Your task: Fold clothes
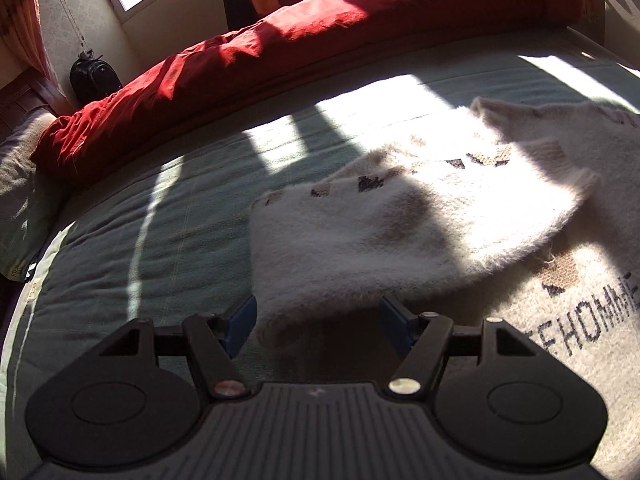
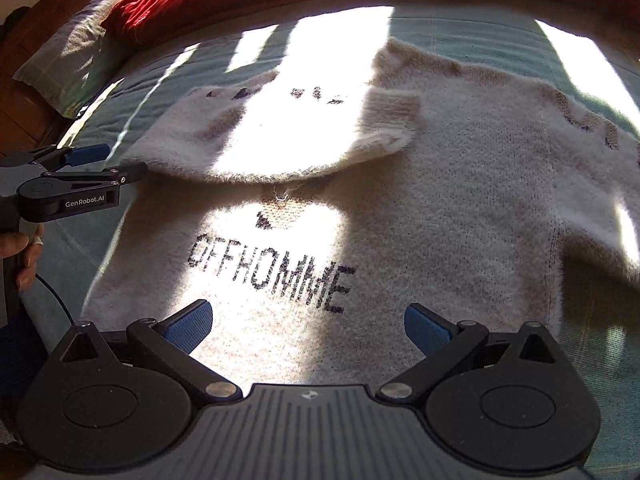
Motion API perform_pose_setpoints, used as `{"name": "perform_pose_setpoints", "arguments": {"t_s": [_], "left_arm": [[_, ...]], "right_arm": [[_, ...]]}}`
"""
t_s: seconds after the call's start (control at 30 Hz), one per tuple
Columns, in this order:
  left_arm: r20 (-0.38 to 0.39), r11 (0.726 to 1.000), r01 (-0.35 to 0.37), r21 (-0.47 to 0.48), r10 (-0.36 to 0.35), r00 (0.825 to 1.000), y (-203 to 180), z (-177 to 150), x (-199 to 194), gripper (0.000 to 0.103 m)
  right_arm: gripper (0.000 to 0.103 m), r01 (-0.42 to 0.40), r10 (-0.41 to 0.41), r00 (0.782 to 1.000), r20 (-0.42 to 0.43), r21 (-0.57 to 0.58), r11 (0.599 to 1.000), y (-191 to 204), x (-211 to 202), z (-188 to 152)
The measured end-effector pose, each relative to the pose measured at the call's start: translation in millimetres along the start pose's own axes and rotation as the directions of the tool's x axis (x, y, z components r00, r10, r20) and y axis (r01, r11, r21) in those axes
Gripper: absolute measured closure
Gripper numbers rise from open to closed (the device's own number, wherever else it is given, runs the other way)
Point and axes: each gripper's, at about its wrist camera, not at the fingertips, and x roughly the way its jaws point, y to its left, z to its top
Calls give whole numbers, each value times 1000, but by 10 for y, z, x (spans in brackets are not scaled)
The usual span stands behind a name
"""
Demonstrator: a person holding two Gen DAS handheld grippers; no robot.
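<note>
Two black two-finger grippers with blue pads over one fluffy cream knitted sweater (image 2: 400, 200) with dark "OFFHOMME" lettering, spread flat on a pale green quilted bedcover (image 2: 280, 32). Left of the sweater: a hand (image 2: 22, 256) around a black handle, and the left gripper (image 2: 116, 162), jaws spread apart, pinching nothing, just beside the sweater's left edge. Across the sweater's chest: one sleeve (image 2: 280, 136) folded over, cuff toward the sweater's middle, dark diamond marks along its upper edge. Seen from the left wrist view, the shoulder end of that sleeve (image 1: 360, 232) between the spread blue pads (image 1: 244, 316), not pressed by either. Near the sweater's hem: the right gripper (image 2: 308, 326), jaws wide apart, empty, hovering above the lettering. Beyond the sweater's collar: a long red rolled duvet (image 1: 320, 36). Beyond the sweater's left side: a pale pillow (image 2: 68, 52).
</note>
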Motion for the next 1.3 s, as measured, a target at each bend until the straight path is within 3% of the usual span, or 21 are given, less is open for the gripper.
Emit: {"name": "perform_pose_setpoints", "arguments": {"t_s": [0.13,0.3,0.63,0.73,0.83,0.87,0.93,1.03,1.2,1.27,1.3], "left_arm": [[-64,998,-33,-46,30,997,152,-175,220,34],[-34,992,-35,-125,31,999,314,-157,402,34],[-23,994,3,-109,-5,1000,481,-293,654,28],[-20,994,11,-108,-14,1000,487,-302,674,26],[-18,994,22,-107,-24,1000,508,-299,680,25],[-18,994,26,-109,-28,999,514,-303,682,25],[-18,993,34,-114,-36,999,529,-306,691,25],[-24,991,47,-126,-50,998,551,-300,706,25],[-24,991,58,-123,-62,998,566,-302,720,24],[-27,990,63,-128,-66,997,578,-301,728,23],[-27,990,62,-128,-66,997,578,-303,731,22]], "right_arm": [[0,3,-3,1000,-7,-31,1000,111,41,73],[0,6,-6,1000,4,-59,998,254,84,191],[0,38,-36,999,21,-110,993,401,172,333],[0,57,-57,998,13,-50,997,279,256,416],[5,31,-33,999,23,92,995,30,326,523],[8,23,-27,999,28,145,989,-66,356,559],[26,-6,-5,999,44,251,968,-260,420,622],[37,-96,58,993,106,399,912,-535,508,686],[43,-231,117,966,231,565,792,-835,672,759],[49,-245,111,961,254,591,769,-873,728,797],[57,-231,96,963,250,595,770,-866,752,830]]}}
